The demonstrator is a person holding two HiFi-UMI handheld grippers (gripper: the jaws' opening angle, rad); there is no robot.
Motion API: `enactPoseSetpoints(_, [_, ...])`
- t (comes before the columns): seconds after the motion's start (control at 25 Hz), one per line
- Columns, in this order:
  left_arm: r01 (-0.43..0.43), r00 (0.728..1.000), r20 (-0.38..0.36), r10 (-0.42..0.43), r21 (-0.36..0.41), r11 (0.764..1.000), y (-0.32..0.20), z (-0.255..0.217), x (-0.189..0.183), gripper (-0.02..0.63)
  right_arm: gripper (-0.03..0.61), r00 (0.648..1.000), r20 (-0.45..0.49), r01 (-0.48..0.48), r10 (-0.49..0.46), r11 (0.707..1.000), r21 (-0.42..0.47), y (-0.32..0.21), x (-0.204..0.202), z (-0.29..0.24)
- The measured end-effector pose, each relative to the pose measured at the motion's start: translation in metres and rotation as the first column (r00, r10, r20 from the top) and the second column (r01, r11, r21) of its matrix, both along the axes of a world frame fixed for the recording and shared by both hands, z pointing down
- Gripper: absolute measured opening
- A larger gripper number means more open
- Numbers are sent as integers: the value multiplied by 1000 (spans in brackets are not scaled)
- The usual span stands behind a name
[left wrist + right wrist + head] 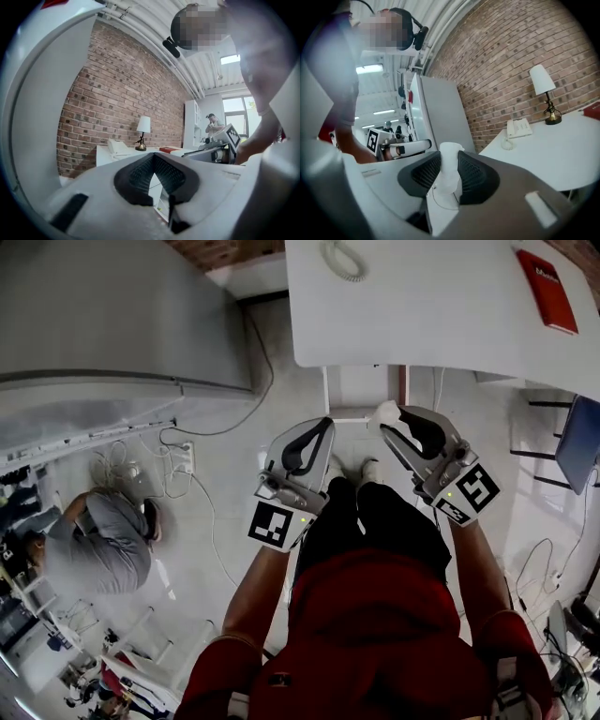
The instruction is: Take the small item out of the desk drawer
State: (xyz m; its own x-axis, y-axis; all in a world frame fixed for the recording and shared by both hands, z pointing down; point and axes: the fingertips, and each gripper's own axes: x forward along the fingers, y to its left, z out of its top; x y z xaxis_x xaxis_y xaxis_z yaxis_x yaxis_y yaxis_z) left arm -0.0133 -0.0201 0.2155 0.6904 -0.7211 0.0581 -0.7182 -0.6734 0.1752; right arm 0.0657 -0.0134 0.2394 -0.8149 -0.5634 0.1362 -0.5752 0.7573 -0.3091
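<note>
Fingers [474, 177] of my right gripper [387, 416] clamp a small white item [450, 169]; left gripper [152, 159] closed, empty; both near desk [422, 306] edge.

Bright even light; fisheye distortion, dark vignetted corners

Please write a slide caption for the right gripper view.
Right gripper clamps a small white item, with desk, telephone and lamp behind.

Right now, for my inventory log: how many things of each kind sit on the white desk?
White corded telephone: 1
Red rectangular book: 1
White-shaded table lamp: 1
Total: 3
</note>
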Motion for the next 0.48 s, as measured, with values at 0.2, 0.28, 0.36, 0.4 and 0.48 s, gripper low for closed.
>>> enactPoseSetpoints(0.2, [-60,998,9,60,82,995,24,-59,18,0,129,991,135,-17,6,997,75,27,7,-67])
enactPoseSetpoints(0.28, [-65,998,16,63,110,992,33,-75,22,0,129,989,148,-34,16,992,119,33,15,-88])
enactPoseSetpoints(0.36, [-52,999,21,49,133,990,36,-89,21,0,129,986,160,-60,34,986,158,34,23,-107])
enactPoseSetpoints(0.4, [-46,999,26,43,144,989,36,-94,19,0,129,985,165,-71,42,982,178,33,27,-116])
enactPoseSetpoints(0.48, [-40,999,29,36,160,986,35,-103,17,0,129,985,167,-86,50,973,214,33,33,-134])
